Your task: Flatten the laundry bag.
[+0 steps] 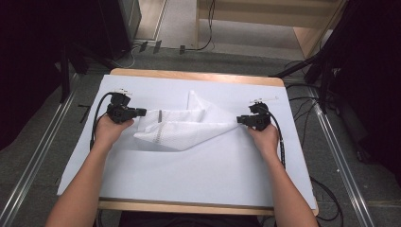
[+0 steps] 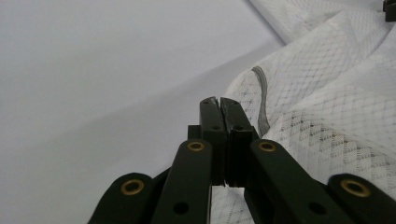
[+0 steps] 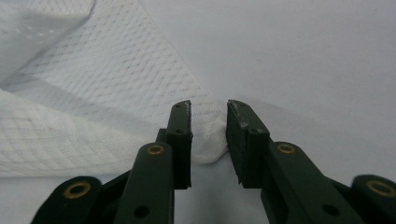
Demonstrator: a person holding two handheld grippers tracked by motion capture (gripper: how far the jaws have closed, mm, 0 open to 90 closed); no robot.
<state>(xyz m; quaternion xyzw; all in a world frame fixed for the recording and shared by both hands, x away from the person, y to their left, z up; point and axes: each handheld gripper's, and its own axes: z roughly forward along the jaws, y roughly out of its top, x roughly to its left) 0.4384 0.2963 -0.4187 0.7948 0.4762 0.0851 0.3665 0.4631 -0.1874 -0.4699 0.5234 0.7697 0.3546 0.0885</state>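
A white mesh cloth (image 1: 179,127) lies crumpled across the middle of the white-covered table (image 1: 198,175). At the cloth's left end, my left gripper (image 1: 142,112) has its jaws pressed together, and the fabric (image 2: 327,116) gathers in folds against their right side, pinched at its edge. A grey trim strip (image 2: 261,100) runs along the cloth just beyond the tips. At the cloth's right end, my right gripper (image 1: 240,120) stands open, with the pointed corner of the cloth (image 3: 208,140) lying between its jaws. The pads (image 3: 240,135) do not press on that corner.
The table's wooden rim (image 1: 198,75) shows at the back and front. Cables (image 1: 302,101) trail off the right side onto the grey floor. Dark stands and equipment (image 1: 331,61) rise at the back corners.
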